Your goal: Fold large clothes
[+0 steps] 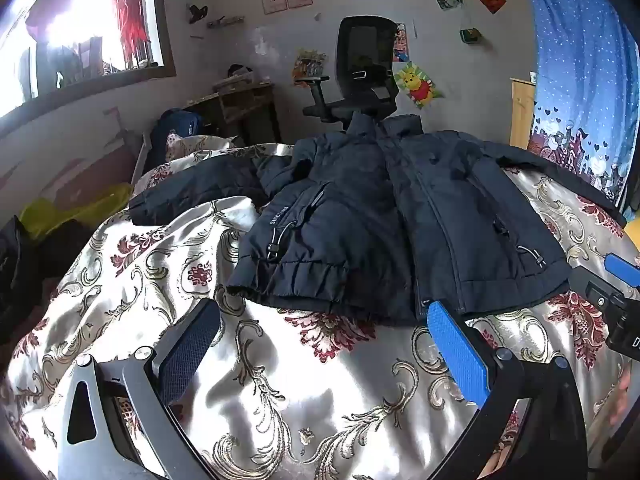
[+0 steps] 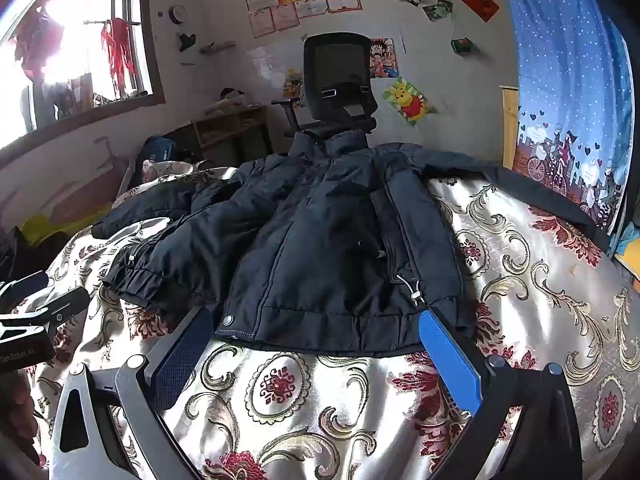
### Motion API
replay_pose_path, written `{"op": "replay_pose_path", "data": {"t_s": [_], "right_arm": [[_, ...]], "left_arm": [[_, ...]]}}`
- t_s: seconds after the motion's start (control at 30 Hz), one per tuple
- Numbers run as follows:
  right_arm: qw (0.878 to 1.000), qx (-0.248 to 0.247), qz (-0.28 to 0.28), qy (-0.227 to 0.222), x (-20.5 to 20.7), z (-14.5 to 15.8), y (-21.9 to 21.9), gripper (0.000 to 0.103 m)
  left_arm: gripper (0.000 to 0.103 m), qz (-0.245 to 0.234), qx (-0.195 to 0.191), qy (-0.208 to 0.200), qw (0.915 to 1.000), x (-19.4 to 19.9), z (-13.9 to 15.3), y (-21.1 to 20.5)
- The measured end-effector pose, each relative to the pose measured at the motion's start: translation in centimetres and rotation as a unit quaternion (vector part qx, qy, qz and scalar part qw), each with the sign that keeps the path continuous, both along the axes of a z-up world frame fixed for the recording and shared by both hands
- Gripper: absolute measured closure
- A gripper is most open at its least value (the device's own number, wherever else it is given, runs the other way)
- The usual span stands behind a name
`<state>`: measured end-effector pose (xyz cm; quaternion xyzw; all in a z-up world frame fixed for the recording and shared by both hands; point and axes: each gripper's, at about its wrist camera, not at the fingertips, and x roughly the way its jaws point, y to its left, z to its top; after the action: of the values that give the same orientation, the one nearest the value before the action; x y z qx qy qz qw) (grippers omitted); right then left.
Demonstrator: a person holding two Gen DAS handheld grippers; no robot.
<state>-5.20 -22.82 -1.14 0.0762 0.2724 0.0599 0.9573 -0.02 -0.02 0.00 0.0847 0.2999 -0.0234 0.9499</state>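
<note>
While a dark padded jacket [image 1: 384, 216] is spread front-up on the floral bedspread [image 1: 320, 392], both the left tool [image 1: 324, 316] and the right tool [image 2: 316, 328] are held wide open, empty, near its hem.

A dark navy padded jacket [image 2: 336, 240] lies front-up on a shiny cream bedspread with gold scrolls and red flowers [image 2: 540, 280], collar toward the far wall, both sleeves spread sideways. The right gripper [image 2: 316, 328] hovers at the jacket's hem, its blue-padded fingers [image 2: 448, 360] spread wide, nothing between them. The left gripper [image 2: 36, 312] shows at the left edge. A black mesh office chair [image 2: 340, 76] stands behind the bed.
</note>
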Motion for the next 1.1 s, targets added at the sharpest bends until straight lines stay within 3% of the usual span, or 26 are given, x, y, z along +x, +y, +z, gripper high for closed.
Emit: {"op": "replay_pose_path", "data": {"t_s": [1.1], "right_arm": [[1.0, 0.001, 0.0, 0.002, 0.12, -0.19, -0.11, 0.0]], "left_arm": [[0.001, -0.005, -0.004, 0.011, 0.9999, 0.1, -0.28, -0.22]]}}
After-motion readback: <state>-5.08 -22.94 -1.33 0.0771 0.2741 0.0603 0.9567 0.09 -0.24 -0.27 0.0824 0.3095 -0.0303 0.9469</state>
